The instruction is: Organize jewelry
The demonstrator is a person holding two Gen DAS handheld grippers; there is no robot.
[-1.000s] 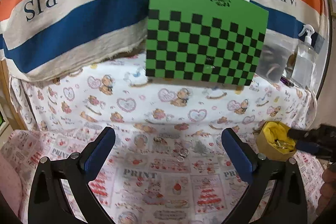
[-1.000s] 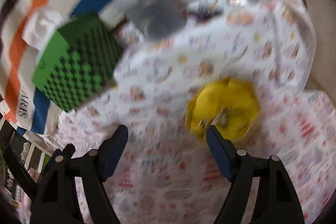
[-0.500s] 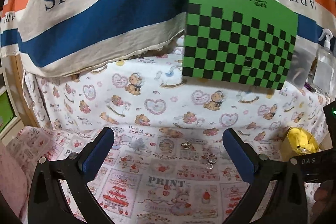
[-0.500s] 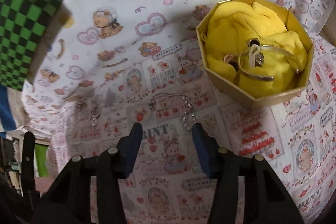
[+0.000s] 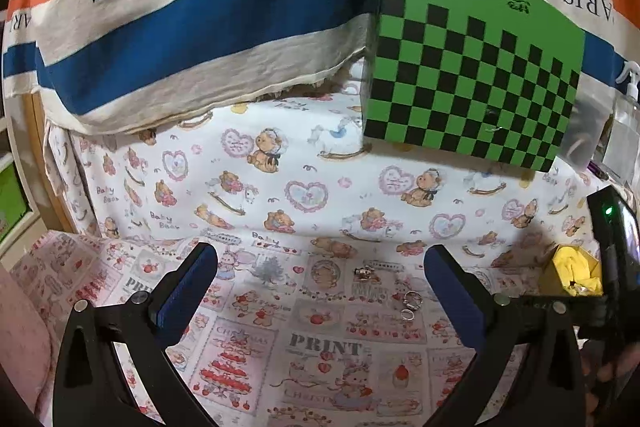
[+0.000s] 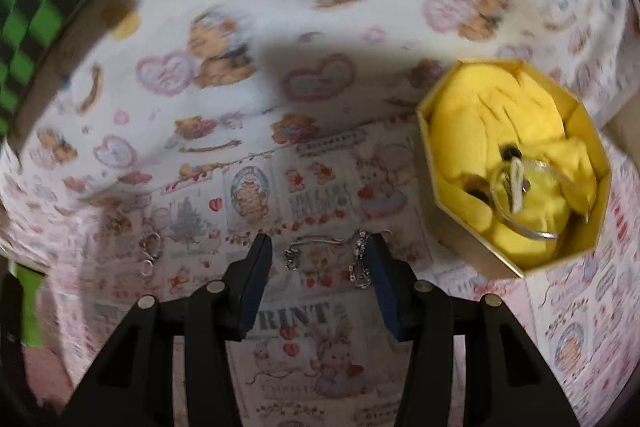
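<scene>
Right gripper (image 6: 318,247) half-open, empty, just narrowed, straddling chain (image 6: 332,255) left of box (image 6: 472,239). Chain lies crosswise between jaws. Left gripper (image 5: 320,287) wide open, farther off.

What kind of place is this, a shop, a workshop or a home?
Most likely a home, perhaps a bedroom. A teddy-bear cloth covers the surface, a striped PARIS fabric hangs behind it, and a spray bottle stands at the side. Rings lie loose near a small yellow box.
</scene>
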